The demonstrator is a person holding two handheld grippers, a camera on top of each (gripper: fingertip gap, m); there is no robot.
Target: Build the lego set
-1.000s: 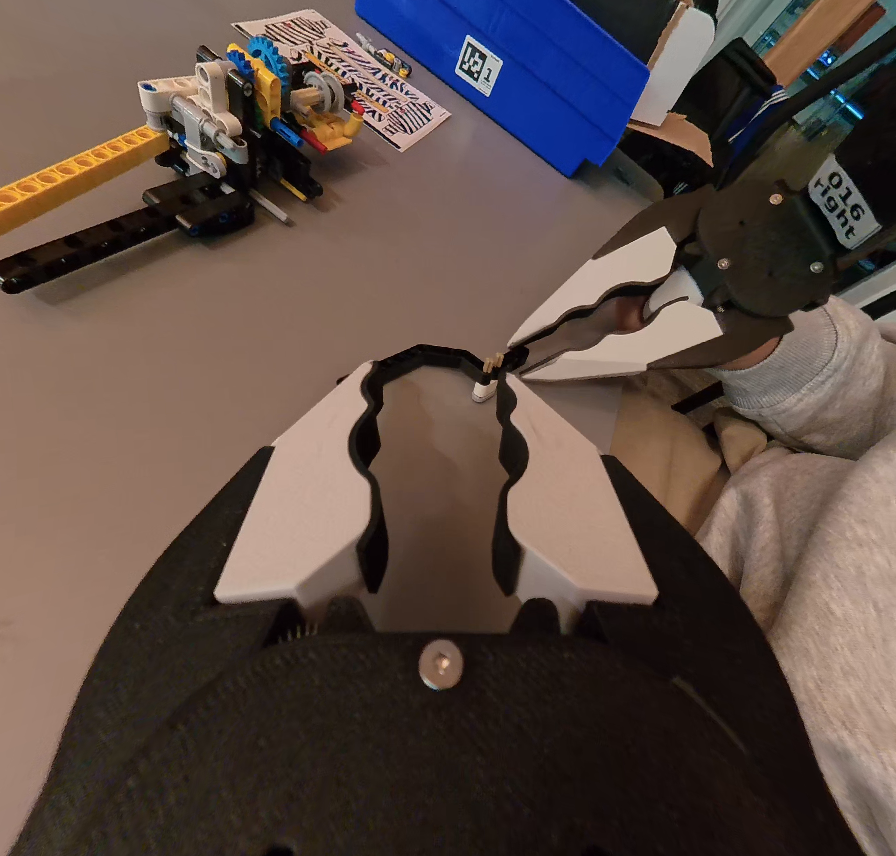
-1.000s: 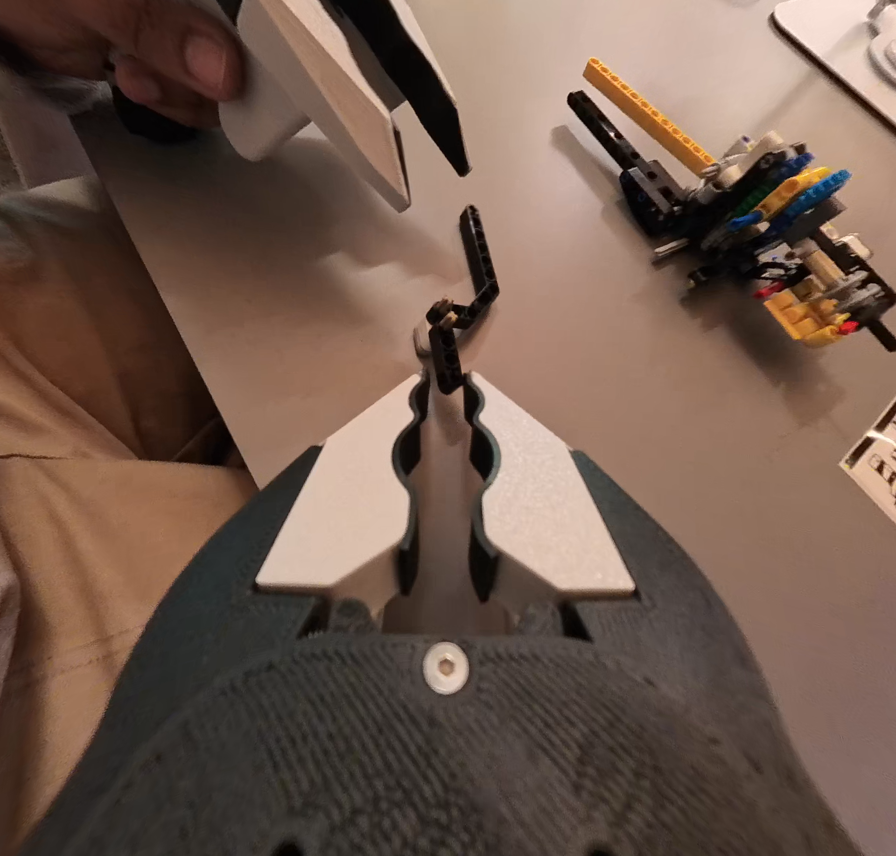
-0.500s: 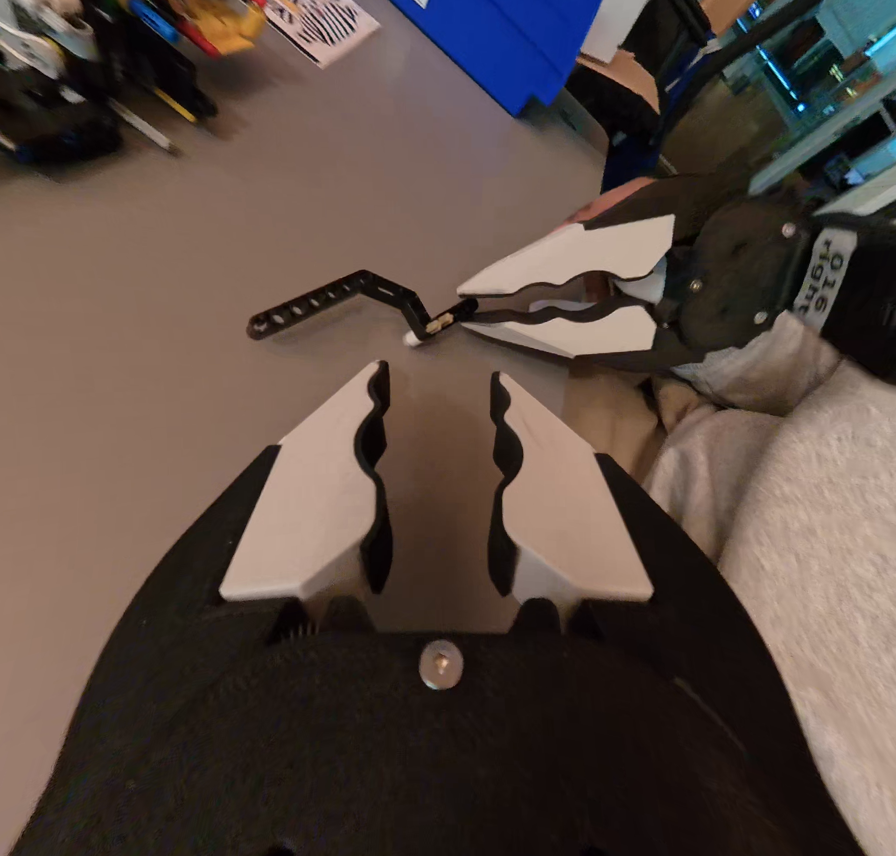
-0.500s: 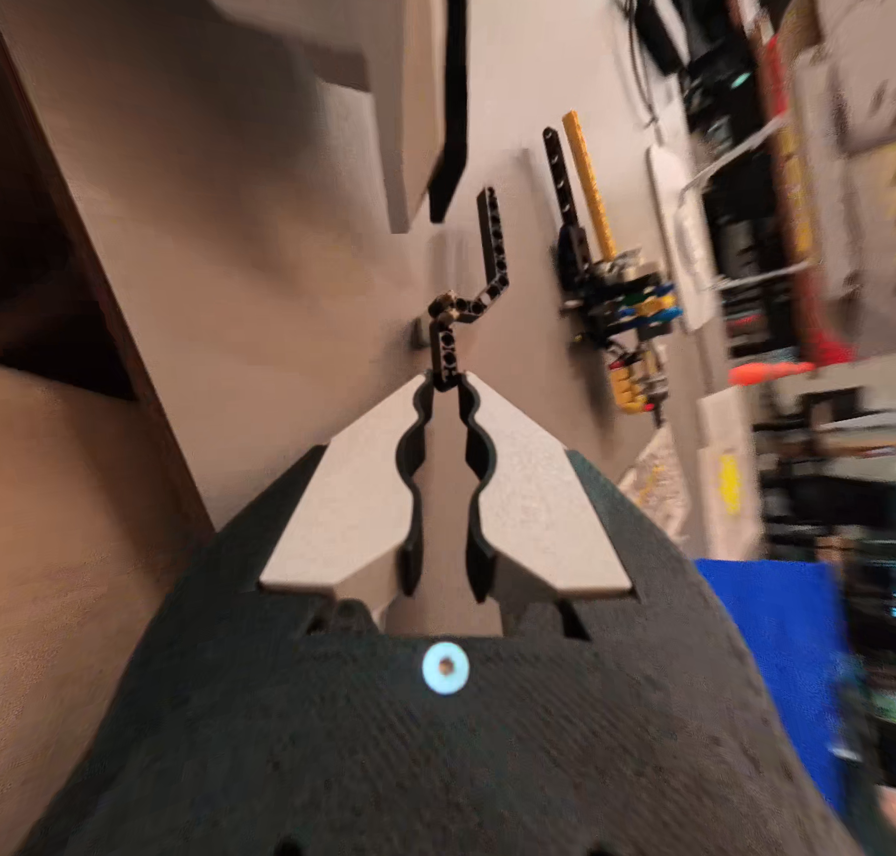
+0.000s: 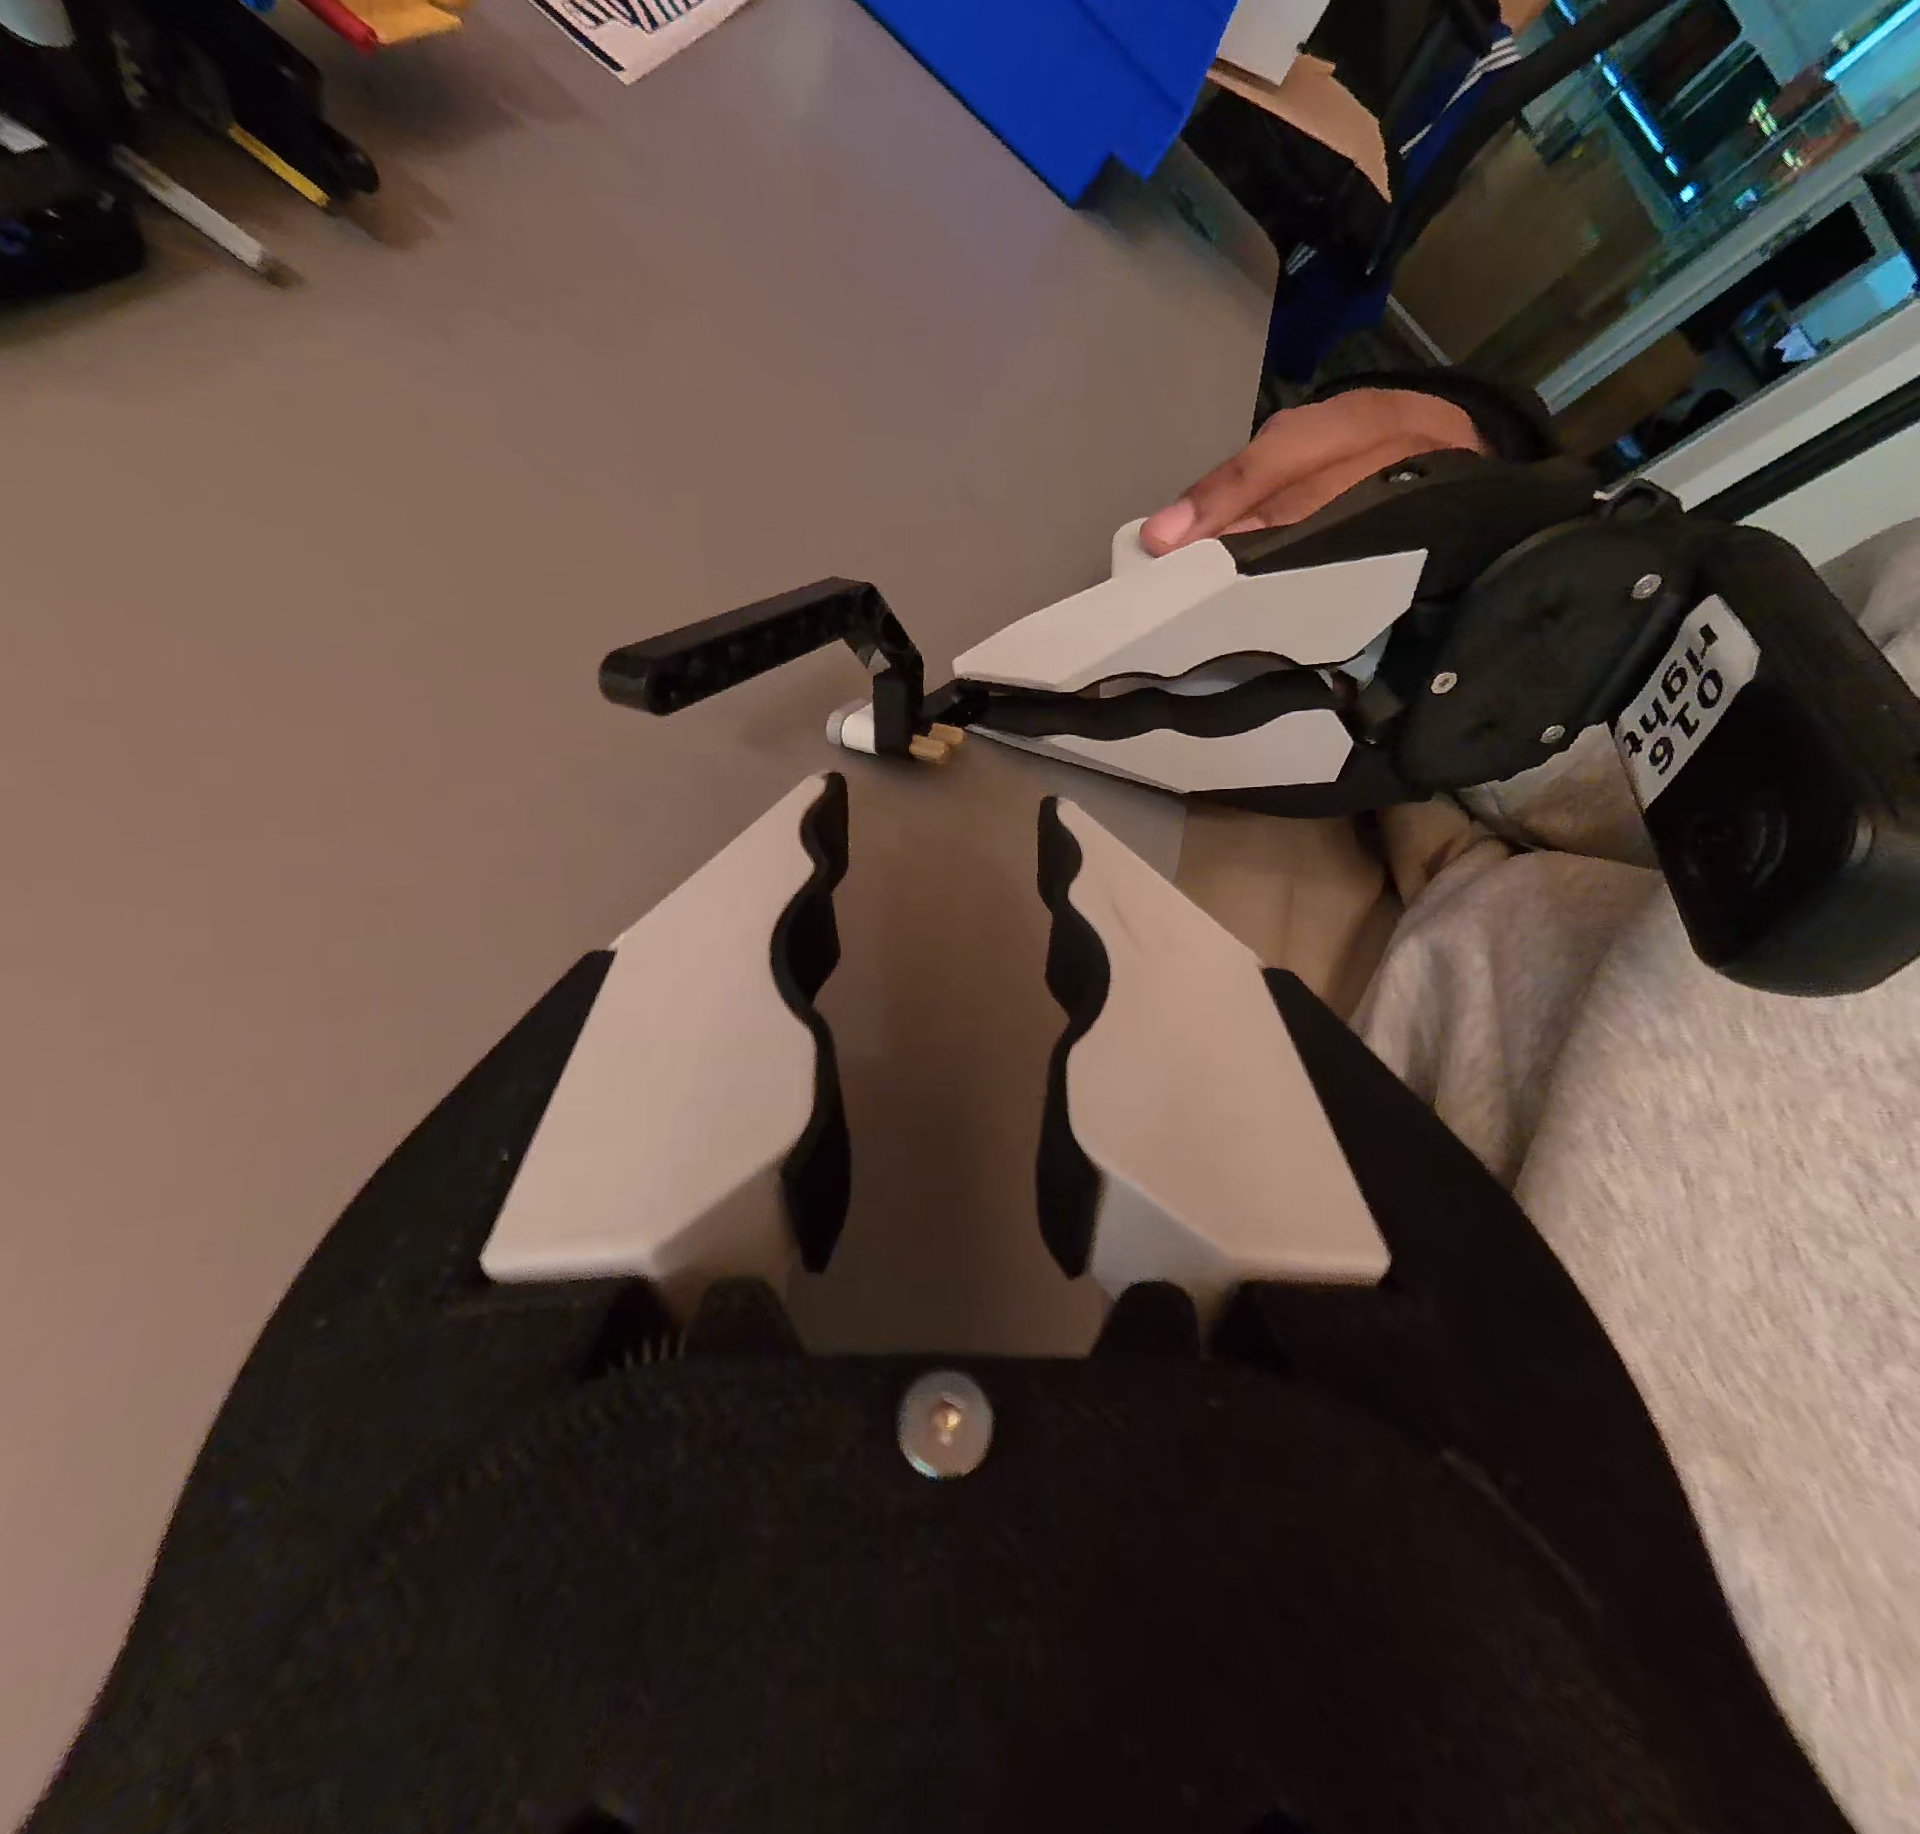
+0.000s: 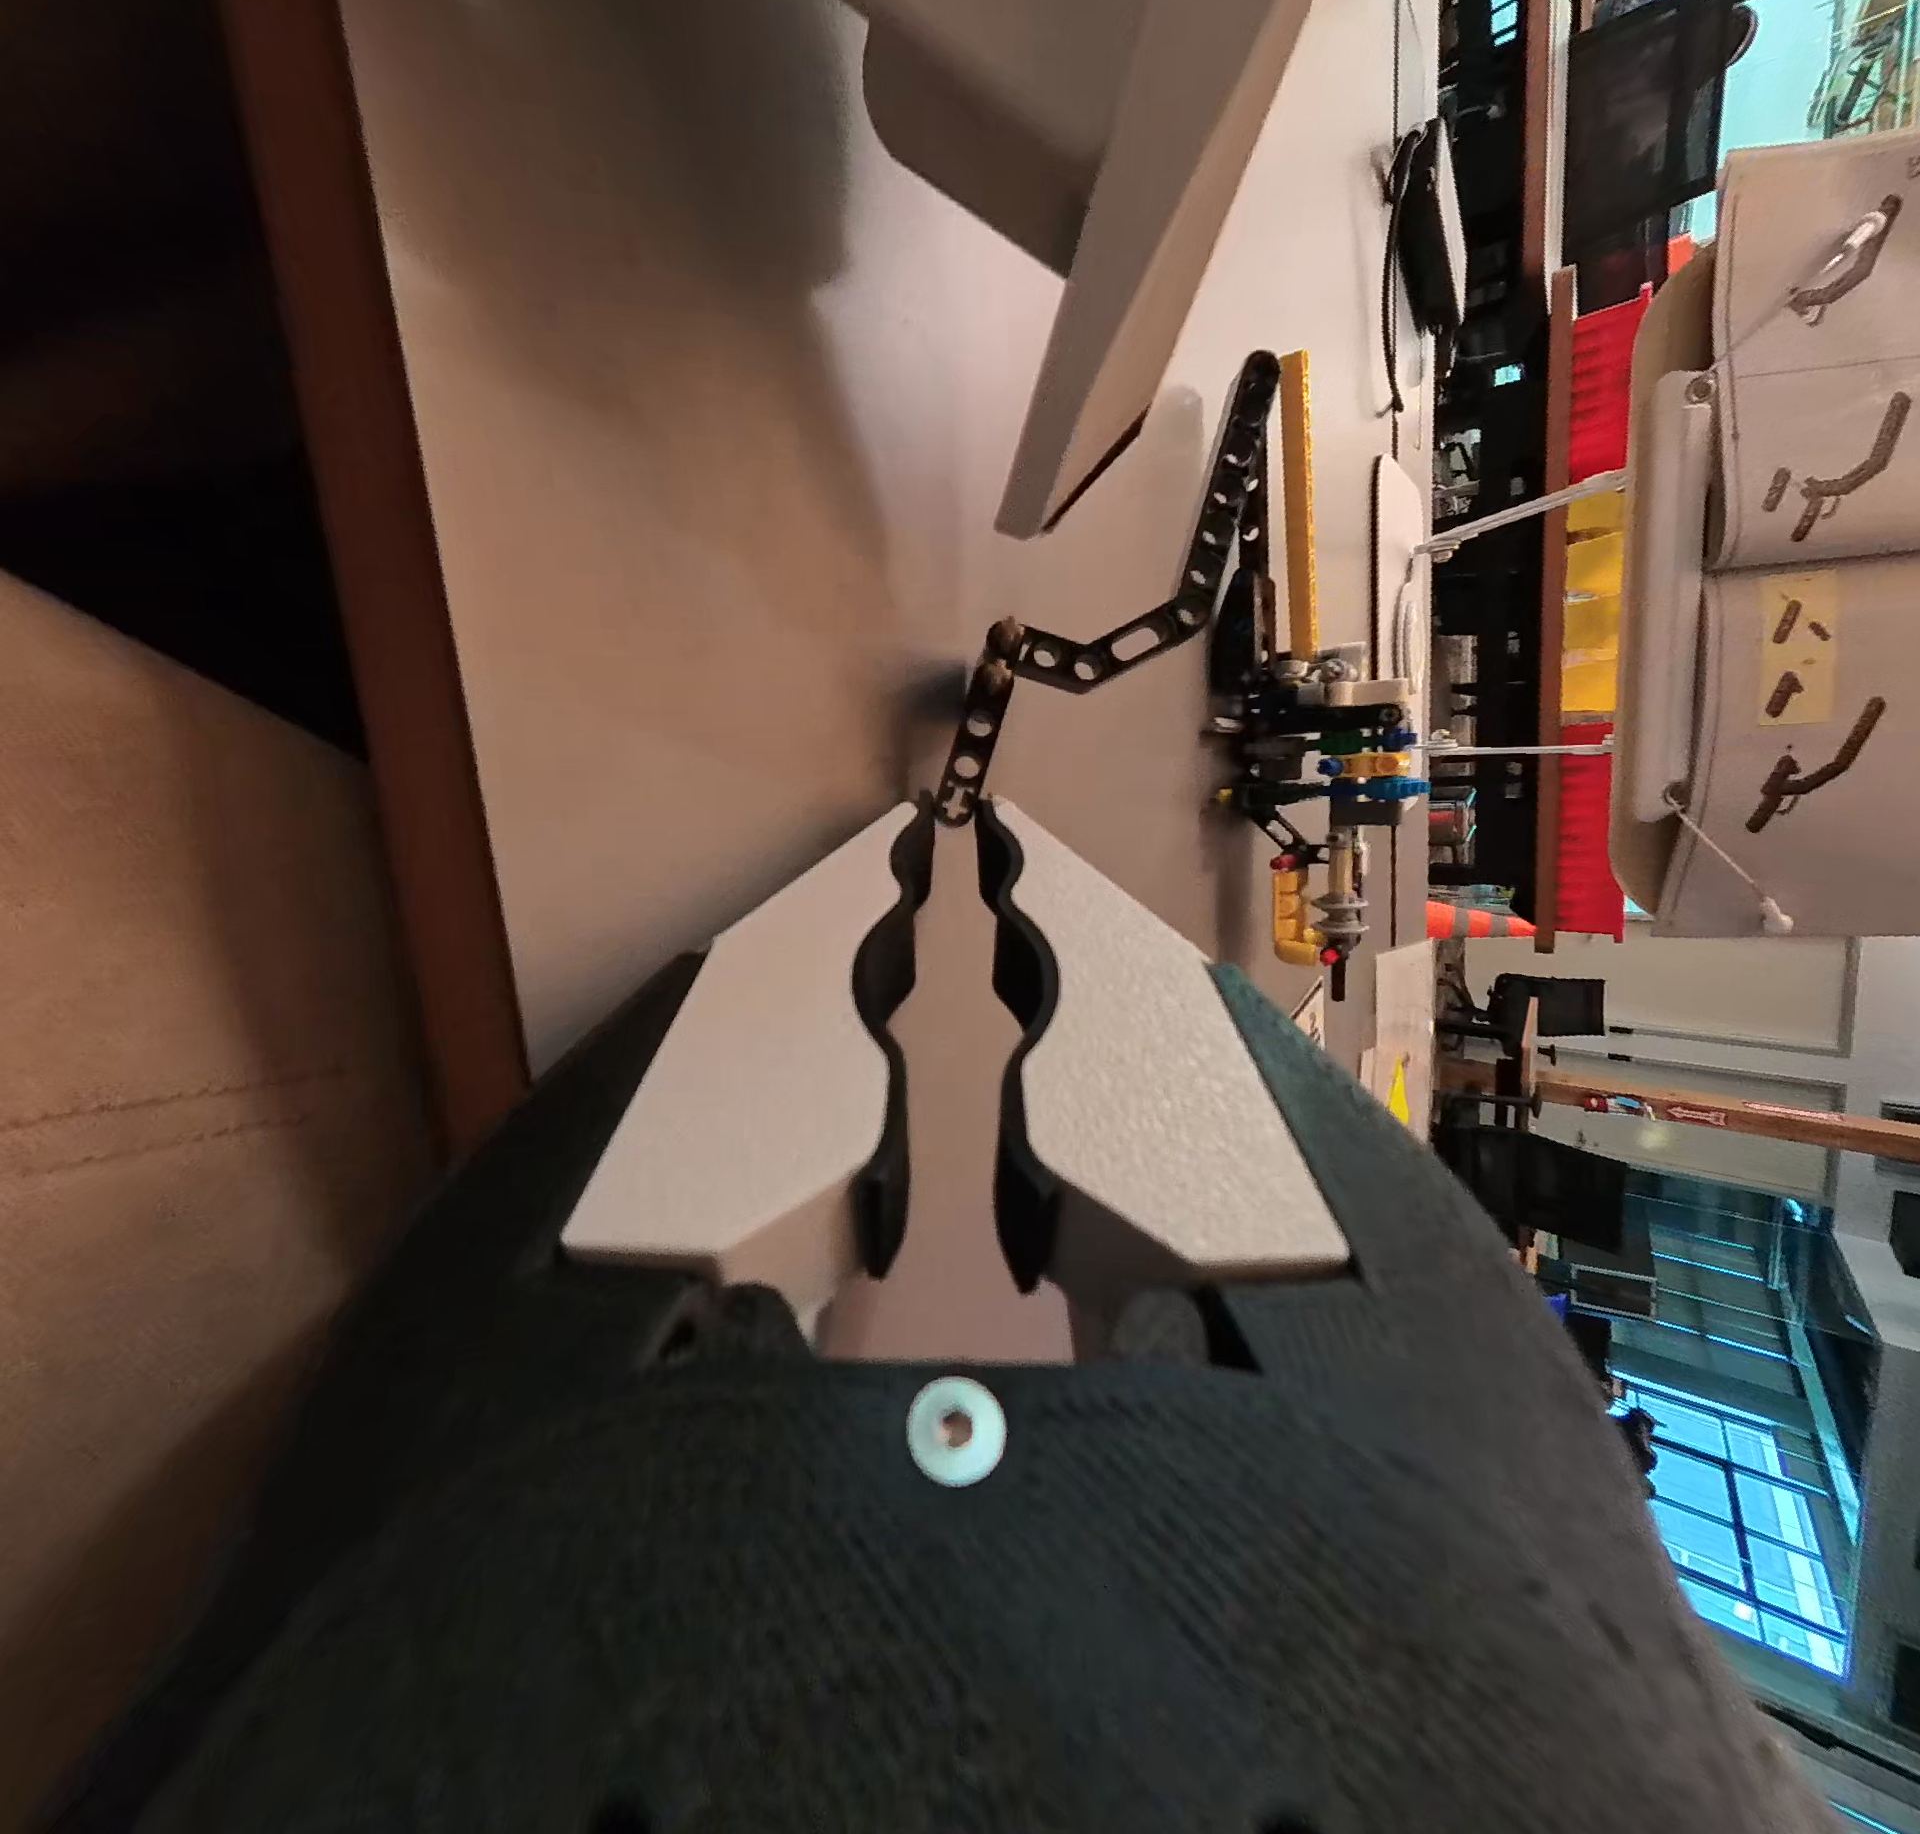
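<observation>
Grey table (image 5: 623, 413) in a cluttered workshop. Right tool (image 6: 957, 810) clenched on one end of a bent black beam (image 6: 1101, 652), tan pins at its elbow; left tool (image 5: 940, 808) released, empty. Half-built model (image 6: 1320, 745) apart, beam not yet joined; much left, probably.

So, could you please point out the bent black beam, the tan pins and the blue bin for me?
bent black beam (image 5: 727, 650): left wrist view, on its long straight arm.
tan pins (image 5: 940, 742): left wrist view, on their protruding ends.
blue bin (image 5: 1039, 28): left wrist view, on its side wall.
</observation>
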